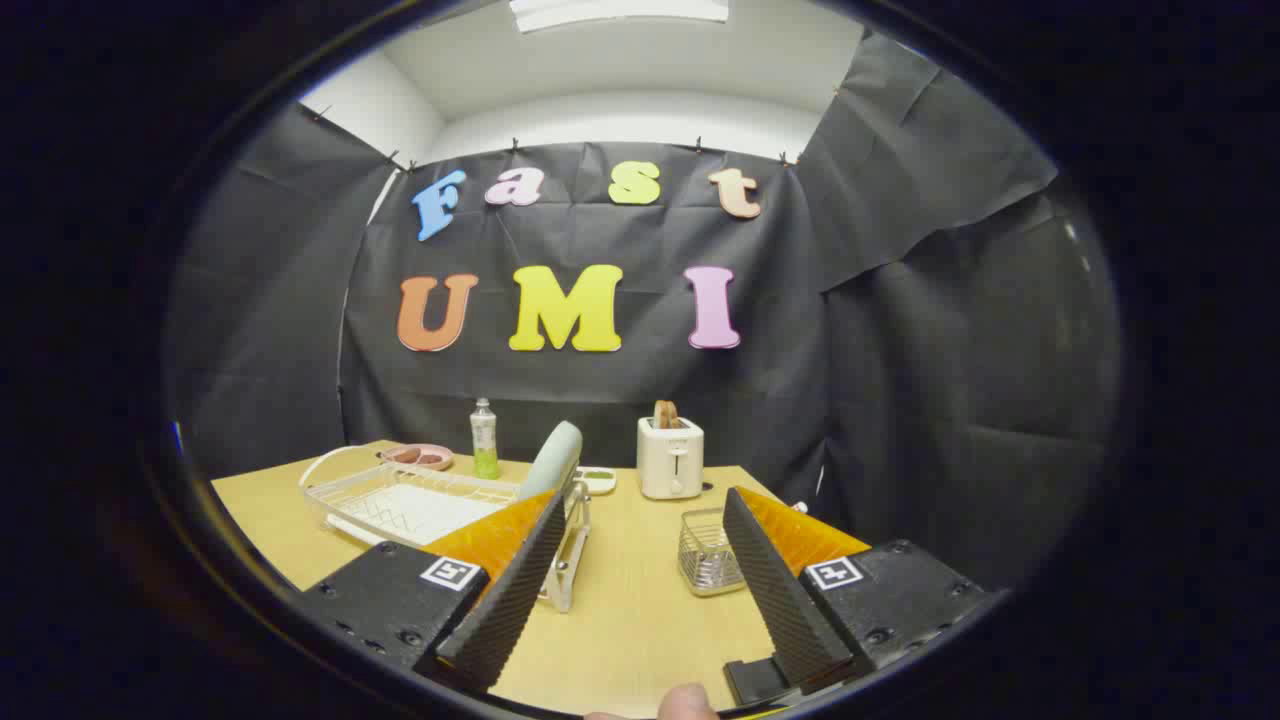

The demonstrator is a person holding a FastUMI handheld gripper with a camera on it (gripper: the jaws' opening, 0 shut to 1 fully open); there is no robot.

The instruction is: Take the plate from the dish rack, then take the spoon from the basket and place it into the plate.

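The gripper [645, 520] hangs above the wooden table [630, 610] with its fingers spread wide and nothing between them. Just beyond the left finger, the pale green plate [552, 460] stands on edge in the white wire dish rack [420, 500]. Beside the right finger sits a small wire basket [705, 550]; I cannot tell the spoon inside it. Farther back stand a white toaster [670, 458], a green bottle [484, 438] and a pink dish [420, 456].
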